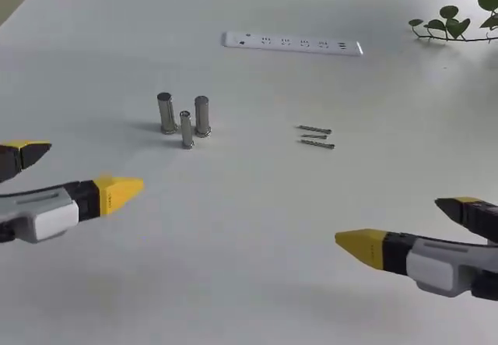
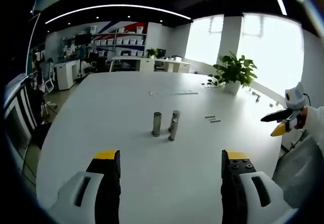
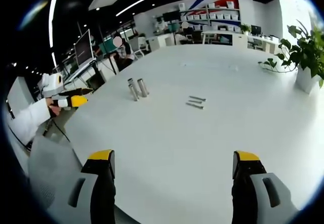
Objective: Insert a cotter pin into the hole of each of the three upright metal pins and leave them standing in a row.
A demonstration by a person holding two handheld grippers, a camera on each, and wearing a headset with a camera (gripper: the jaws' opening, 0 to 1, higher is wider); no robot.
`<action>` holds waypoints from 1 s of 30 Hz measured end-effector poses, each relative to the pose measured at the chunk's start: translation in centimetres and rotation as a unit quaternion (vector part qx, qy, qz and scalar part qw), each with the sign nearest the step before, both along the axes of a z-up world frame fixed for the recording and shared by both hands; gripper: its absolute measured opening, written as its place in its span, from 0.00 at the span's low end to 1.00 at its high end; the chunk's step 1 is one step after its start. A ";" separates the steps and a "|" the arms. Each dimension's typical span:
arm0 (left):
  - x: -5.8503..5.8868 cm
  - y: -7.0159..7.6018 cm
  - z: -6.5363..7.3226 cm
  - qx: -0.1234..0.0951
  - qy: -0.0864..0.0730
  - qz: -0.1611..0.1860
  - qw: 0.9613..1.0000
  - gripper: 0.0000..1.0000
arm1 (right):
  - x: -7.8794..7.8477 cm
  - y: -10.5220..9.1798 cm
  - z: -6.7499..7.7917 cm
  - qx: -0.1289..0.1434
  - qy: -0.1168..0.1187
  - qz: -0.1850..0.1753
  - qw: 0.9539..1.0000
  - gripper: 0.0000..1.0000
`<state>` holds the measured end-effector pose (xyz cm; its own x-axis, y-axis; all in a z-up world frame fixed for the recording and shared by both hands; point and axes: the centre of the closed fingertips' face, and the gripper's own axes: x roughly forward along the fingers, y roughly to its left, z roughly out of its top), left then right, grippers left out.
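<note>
Three metal pins [image 1: 186,119] stand upright in a tight cluster on the white table [image 1: 249,283], at about 10 o'clock from the middle of the head view. They form a shallow triangle rather than a row, with the shortest one in front. Whether the front and right-hand pins touch cannot be told, and their holes are too small to see. Three cotter pins [image 1: 315,136] lie flat and roughly parallel at 3 o'clock from the cluster, well apart from it. None has been inserted, so the task reads as not begun. The left gripper [image 1: 85,172] hovers at 7 o'clock from the cluster, jaws spread wide and empty. The right gripper [image 1: 398,222] hovers at 5 o'clock from the cotter pins, also wide and empty. A power strip [image 1: 292,44] lies at 12 o'clock, and a plant [image 1: 459,18] sits at the 2 o'clock corner. The likely risks are these: wide jaws closing on one upright pin may knock over its close neighbours, the thin cotter pins lying flat may slip or skid when pinched, and pushing sideways into a hole may tip a pin that is not held.
</note>
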<state>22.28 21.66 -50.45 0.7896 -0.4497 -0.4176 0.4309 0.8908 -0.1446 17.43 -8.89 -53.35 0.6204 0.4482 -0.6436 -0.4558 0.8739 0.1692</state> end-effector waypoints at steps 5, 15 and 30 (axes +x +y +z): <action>2.9 0.2 0.8 0.019 -0.028 -0.020 0.999 0.70 | 0.0 -0.1 0.1 -0.002 0.000 -0.002 1.000 0.95; 7.5 -0.4 0.5 0.035 -0.042 -0.041 0.998 0.54 | -0.2 -0.4 0.0 -0.003 0.002 -0.012 1.000 0.94; 11.2 -2.5 -2.4 0.051 -0.021 -0.055 0.997 0.35 | -0.5 -0.9 -0.4 -0.006 0.010 -0.024 1.000 0.93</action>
<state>33.49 19.21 -52.89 0.7562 -0.4913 -0.4322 0.5301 0.8472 -0.0356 16.89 -9.78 -53.72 0.6281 0.4111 -0.6607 -0.4102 0.8964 0.1678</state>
